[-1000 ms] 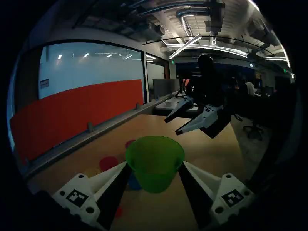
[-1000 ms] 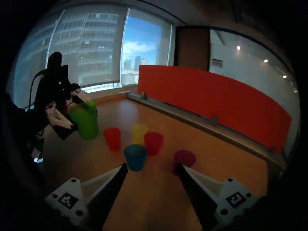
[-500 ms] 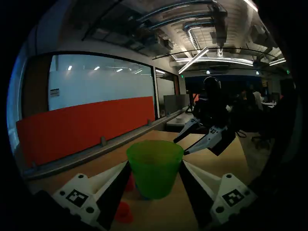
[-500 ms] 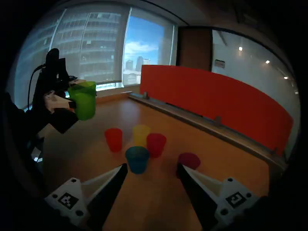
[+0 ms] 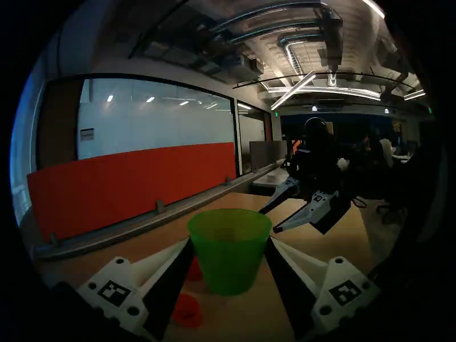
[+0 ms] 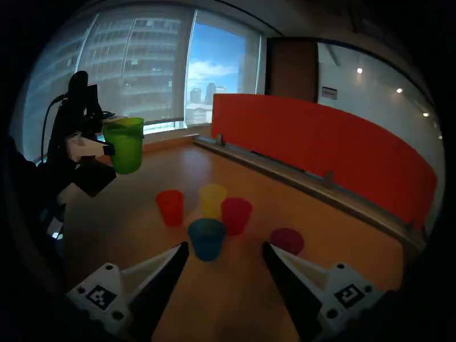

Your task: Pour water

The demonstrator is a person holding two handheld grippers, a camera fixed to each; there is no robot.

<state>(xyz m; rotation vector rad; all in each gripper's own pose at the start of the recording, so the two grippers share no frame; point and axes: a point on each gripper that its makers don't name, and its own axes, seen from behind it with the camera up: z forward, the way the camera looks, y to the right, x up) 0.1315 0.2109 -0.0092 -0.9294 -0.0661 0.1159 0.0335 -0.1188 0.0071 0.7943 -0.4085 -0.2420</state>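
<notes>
Aloft, the left gripper (image 5: 228, 244) clamps the green cup (image 5: 229, 259) upright, well clear of the wooden table (image 6: 137, 182); the right gripper (image 6: 223, 246) gapes empty just behind the blue cup (image 6: 206, 239); bare tabletop lies under the raised cup; an orange partition (image 6: 319, 137) bounds the far edge.

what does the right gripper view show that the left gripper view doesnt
Right gripper view: the window with city towers, the yellow cup and blue cup. Left gripper view: ceiling strip lights and pipes. Both: the green cup clamped in the left gripper, the orange partition, the wooden table.
</notes>
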